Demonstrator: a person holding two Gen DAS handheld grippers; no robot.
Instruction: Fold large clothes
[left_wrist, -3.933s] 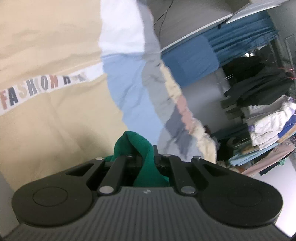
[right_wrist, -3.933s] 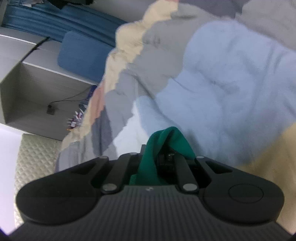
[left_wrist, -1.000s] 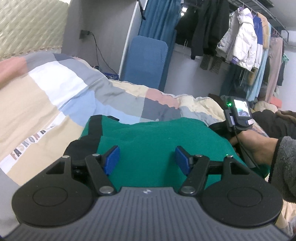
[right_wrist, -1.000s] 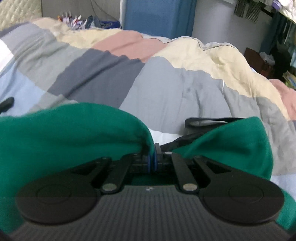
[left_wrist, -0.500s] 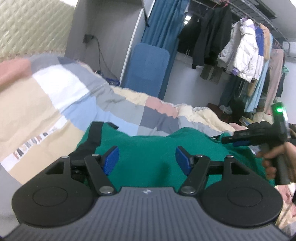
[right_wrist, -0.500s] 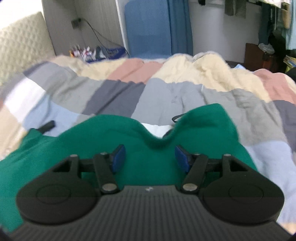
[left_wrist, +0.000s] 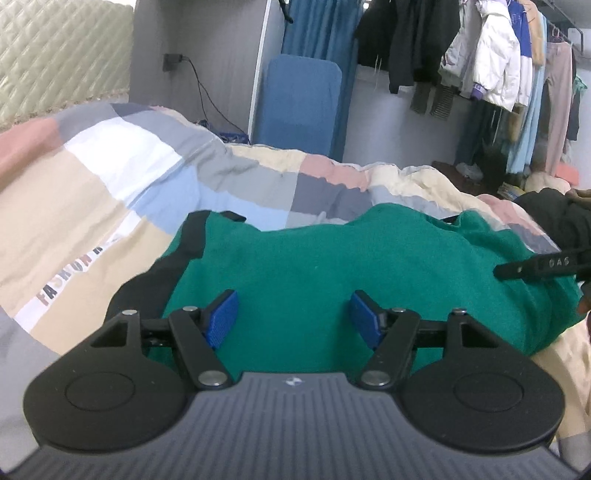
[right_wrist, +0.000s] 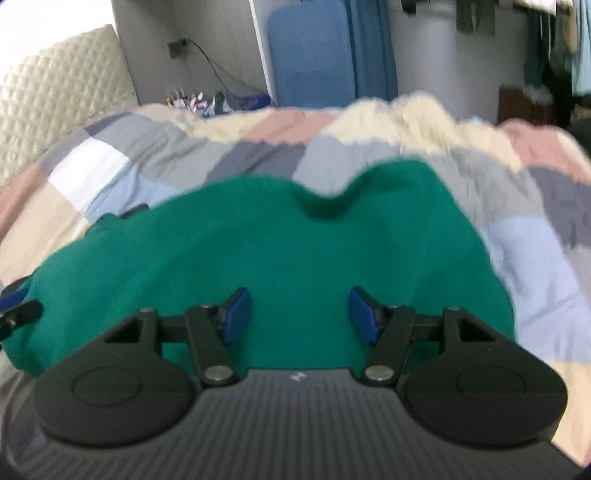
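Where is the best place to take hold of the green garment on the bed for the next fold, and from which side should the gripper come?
Probably the left end of the green garment, where its black trim lies flat on the patchwork quilt. That edge is free, thin and clearly outlined, so the open left gripper could come from the left, low, and slide one finger under it.

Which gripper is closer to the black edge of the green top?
Left. The left gripper hangs open right beside the black edge of the green top. The right gripper, also open, sits over the plain green end, away from it.
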